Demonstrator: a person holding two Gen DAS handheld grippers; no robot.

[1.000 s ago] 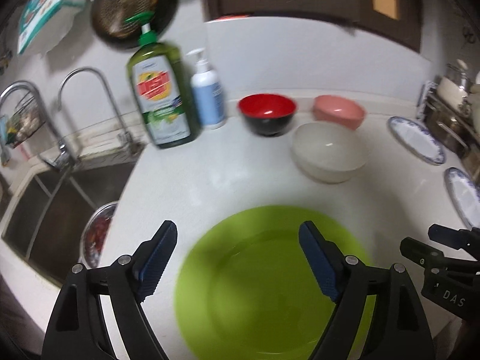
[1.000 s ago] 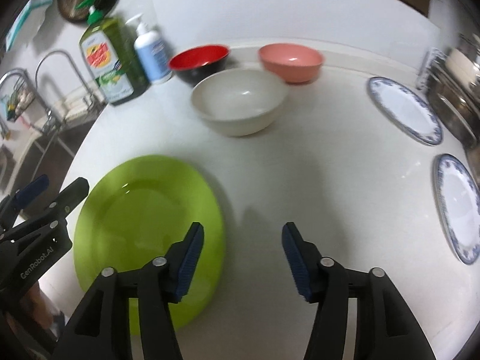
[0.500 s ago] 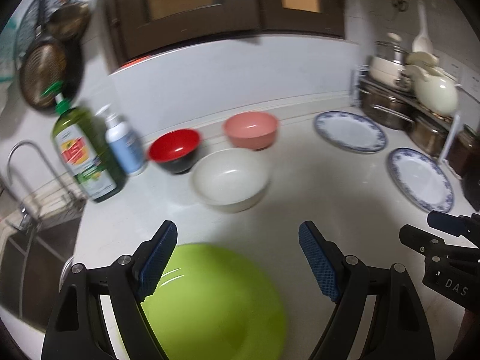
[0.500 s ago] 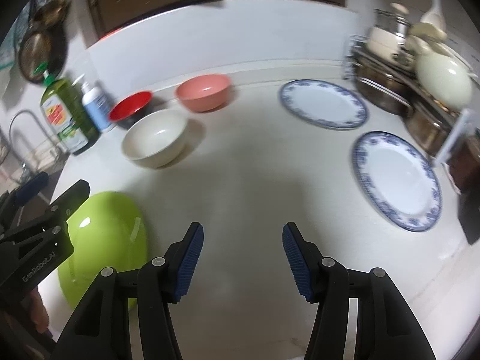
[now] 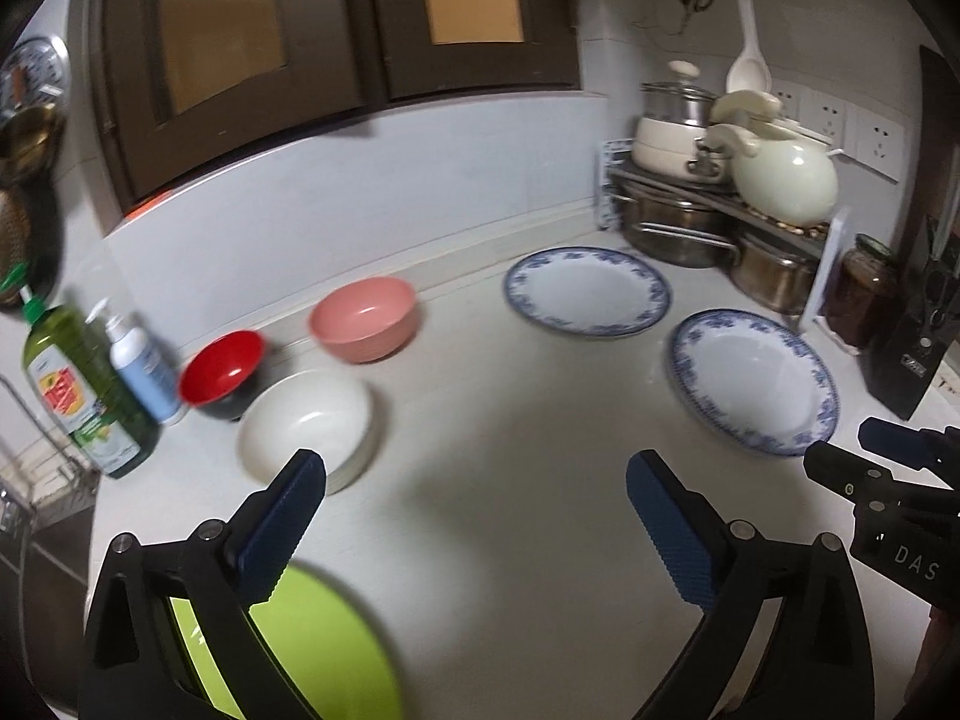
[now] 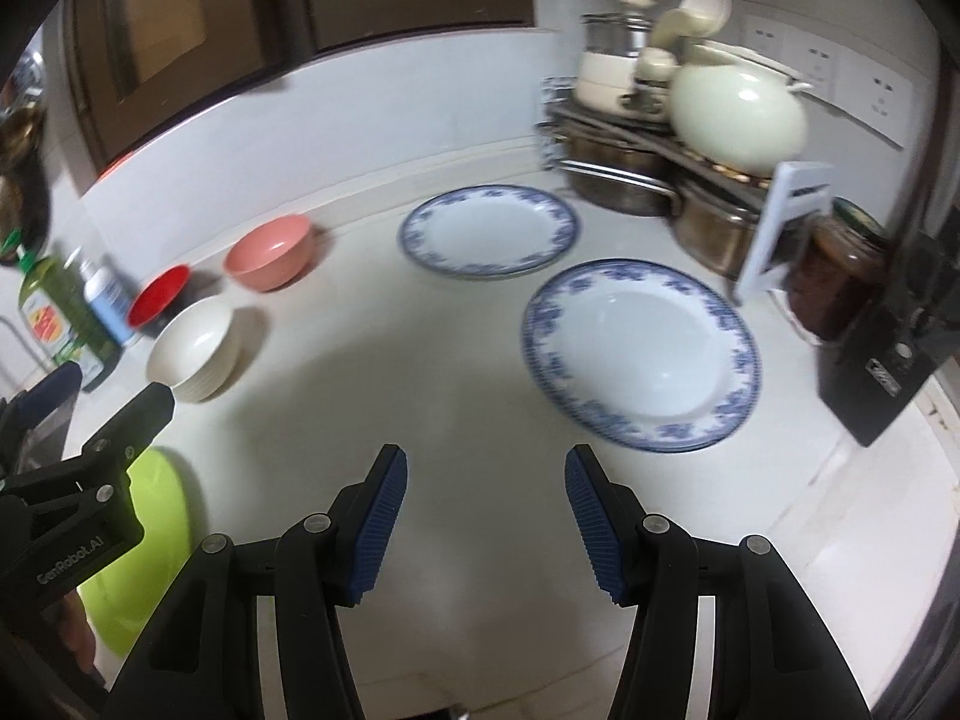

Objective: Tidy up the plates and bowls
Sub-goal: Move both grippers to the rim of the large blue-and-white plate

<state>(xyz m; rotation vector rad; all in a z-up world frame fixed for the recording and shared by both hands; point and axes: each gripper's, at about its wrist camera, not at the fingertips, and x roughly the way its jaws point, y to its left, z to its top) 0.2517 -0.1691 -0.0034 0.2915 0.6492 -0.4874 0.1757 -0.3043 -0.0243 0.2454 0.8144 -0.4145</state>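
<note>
A green plate (image 5: 312, 648) lies on the white counter at the near left, under my left gripper (image 5: 474, 516), which is open and empty. A white bowl (image 5: 306, 420), a red bowl (image 5: 222, 363) and a pink bowl (image 5: 363, 318) sit at the back left. Two blue-rimmed plates lie on the right: a far one (image 6: 489, 228) and a near one (image 6: 639, 354). My right gripper (image 6: 486, 516) is open and empty above the counter, the near blue-rimmed plate ahead to its right.
A green soap bottle (image 5: 84, 390) and a white pump bottle (image 5: 141, 369) stand at the left by the sink. A rack with pots and a cream kettle (image 6: 735, 111) stands at the back right. A jar (image 6: 837, 276) and a black block (image 6: 888, 360) stand on the right.
Both grippers have swung to the right and tilted up. The green plate has slid to the lower left of both views and the blue-rimmed plates have come nearer. Both grippers stay open.
</note>
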